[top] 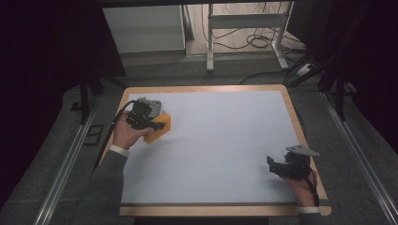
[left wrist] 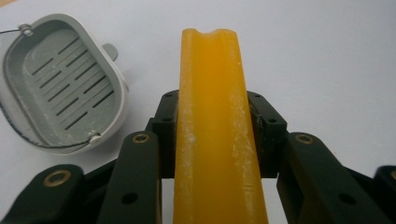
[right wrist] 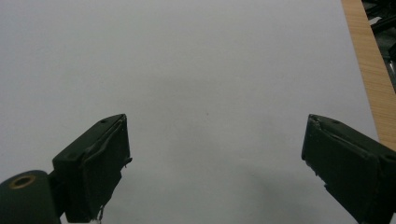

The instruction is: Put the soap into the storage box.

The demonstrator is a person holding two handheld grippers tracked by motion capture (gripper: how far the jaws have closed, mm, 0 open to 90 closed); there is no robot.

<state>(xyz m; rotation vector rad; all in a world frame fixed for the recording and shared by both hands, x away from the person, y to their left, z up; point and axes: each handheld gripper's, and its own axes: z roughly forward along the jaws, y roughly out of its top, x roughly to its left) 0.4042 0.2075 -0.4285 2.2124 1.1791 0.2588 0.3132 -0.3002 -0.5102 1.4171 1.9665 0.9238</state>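
- Item held: a yellow-orange soap bar (left wrist: 215, 135), clamped edge-on between the two black jaws of the left gripper (left wrist: 215, 123). The jaws pressed against its two broad faces, and its narrow edge faced the left gripper's camera.
- The bar ran up past the jaw tips; its far end, with a shallow notch, stood free above the white table surface (left wrist: 327, 56).
- From the high view, the soap bar (top: 159, 127) sat at the left gripper (top: 157, 125) near the table's far-left corner, with the person's left hand (top: 126, 133) wrapped round the gripper body.
- Nearby: a grey soap dish (left wrist: 60, 84) with a slotted drain floor, lying open-side up on the table just left of the jaws, apart from the bar. Nothing stood between the two.
- Right gripper (top: 274, 165): low at the table's right side, well apart from the soap. In its own view its jaws stood wide apart over bare white table, holding nothing, with the wooden table edge (right wrist: 369, 65) at the right.
- Hard to make out: the bar's near end was cut off at the bottom of the left gripper view; whether the bar touched the table could not be told. In the high view the gripper body covered the dish.
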